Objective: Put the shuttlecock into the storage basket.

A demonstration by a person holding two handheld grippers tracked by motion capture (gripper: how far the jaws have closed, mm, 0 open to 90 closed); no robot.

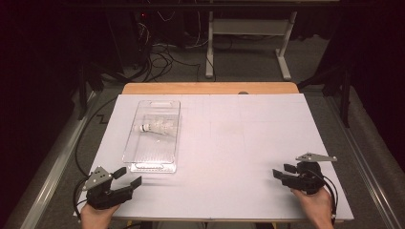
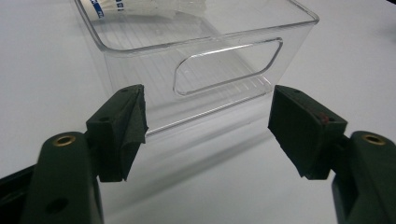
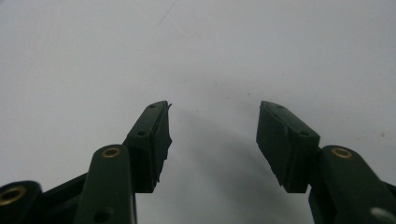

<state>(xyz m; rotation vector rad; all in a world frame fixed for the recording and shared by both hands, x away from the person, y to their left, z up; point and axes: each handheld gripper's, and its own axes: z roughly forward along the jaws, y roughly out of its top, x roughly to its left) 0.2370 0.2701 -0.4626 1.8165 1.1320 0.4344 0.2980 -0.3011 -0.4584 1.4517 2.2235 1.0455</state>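
A clear plastic bin (image 1: pixel 154 136) lies on the white table (image 1: pixel 229 143) at the left, long side running away from me. Inside it rests a clear bottle with a white cap and a blue-and-white label (image 1: pixel 155 127). My left gripper (image 1: pixel 127 176) sits near the front left edge, open, jaws aimed at the bin's near end wall with its handle slot (image 2: pixel 224 65); nothing is between the pads. At the front right my right gripper (image 1: pixel 283 171) is open over bare table (image 3: pixel 215 60), empty.
A wooden strip (image 1: pixel 210 88) borders the table's far edge. Beyond it the floor holds cables and a white desk frame (image 1: pixel 248 43). Metal rails run along both sides of the table.
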